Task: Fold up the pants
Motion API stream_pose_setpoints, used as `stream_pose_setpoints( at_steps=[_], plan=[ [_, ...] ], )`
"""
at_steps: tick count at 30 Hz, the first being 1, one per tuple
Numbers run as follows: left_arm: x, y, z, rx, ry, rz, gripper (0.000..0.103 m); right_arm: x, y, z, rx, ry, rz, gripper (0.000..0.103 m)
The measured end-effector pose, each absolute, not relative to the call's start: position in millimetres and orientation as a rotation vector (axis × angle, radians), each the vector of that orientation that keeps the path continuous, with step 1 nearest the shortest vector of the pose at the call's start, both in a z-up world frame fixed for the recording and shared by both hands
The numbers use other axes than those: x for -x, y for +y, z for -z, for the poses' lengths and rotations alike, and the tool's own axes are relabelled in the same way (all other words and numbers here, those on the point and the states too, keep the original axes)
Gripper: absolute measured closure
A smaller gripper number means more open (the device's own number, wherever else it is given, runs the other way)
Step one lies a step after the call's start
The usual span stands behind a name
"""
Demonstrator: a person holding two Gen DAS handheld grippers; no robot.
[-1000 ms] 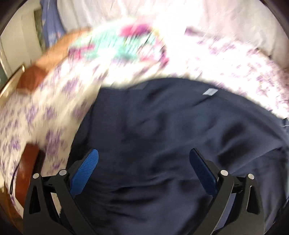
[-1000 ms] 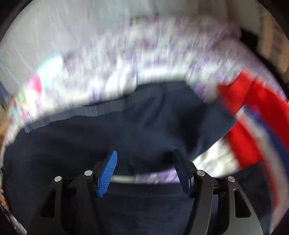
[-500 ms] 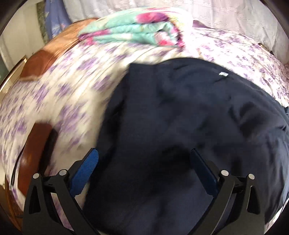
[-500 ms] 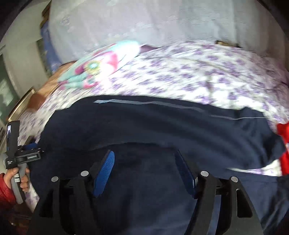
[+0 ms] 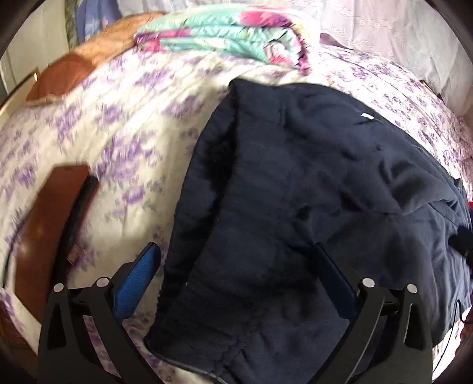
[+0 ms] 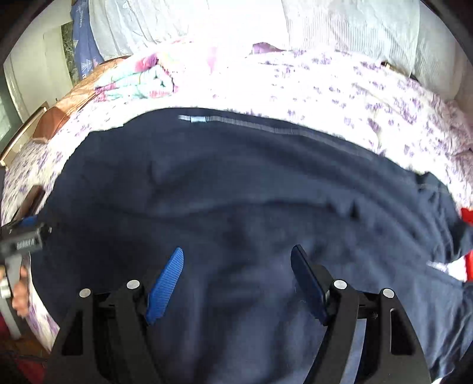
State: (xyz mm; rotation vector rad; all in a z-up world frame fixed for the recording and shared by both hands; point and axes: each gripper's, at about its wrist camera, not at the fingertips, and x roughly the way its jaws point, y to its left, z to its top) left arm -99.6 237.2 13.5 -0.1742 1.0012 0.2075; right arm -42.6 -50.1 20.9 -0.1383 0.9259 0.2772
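Observation:
Dark navy pants (image 5: 295, 192) lie spread on a bed with a purple-flowered sheet (image 5: 124, 141). In the left wrist view my left gripper (image 5: 233, 251) hovers open over the near left edge of the pants, its blue pads apart with nothing pinched. In the right wrist view the same pants (image 6: 236, 189) fill the middle, a pale stripe along their far edge. My right gripper (image 6: 238, 252) hangs above the cloth, its jaws opening, nothing pressed between the pads. The left gripper's body (image 6: 22, 239), held by a hand, shows at the left edge.
A folded teal and pink quilt (image 5: 224, 35) lies at the head of the bed. A brown wooden board (image 5: 44, 230) sits at the bed's left edge. Red fabric (image 6: 467, 215) peeks in at the right. White curtains (image 6: 340, 23) hang behind the bed.
The right gripper swept left from the red cloth over the pants and its jaws widened. The left gripper drifted so the pants' left edge lies between its fingers.

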Motion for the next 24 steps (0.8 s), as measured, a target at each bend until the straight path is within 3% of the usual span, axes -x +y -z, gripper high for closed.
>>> stream_pose_setpoints(
  at_steps=[10, 15, 17, 19, 24],
  plan=[
    [84, 213, -28, 0.121, 0.972, -0.196, 0.004, -9, -14, -40, 0.181, 0.902, -0.311, 0.021],
    [77, 201, -12, 0.076, 1.017, -0.239, 0.004, -33, -11, -4, 0.229, 1.029, -0.324, 0.017],
    [75, 199, -3, 0.044, 1.036, -0.255, 0.004, -38, -12, 17, 0.258, 1.094, -0.328, 0.011],
    [75, 195, 3, 0.016, 1.027, -0.27, 0.004, -31, -11, 22, 0.3, 1.038, -0.36, 0.004],
    [73, 195, 8, 0.012, 1.007, -0.271, 0.004, -22, -12, 26, 0.333, 0.988, -0.399, 0.003]
  ],
)
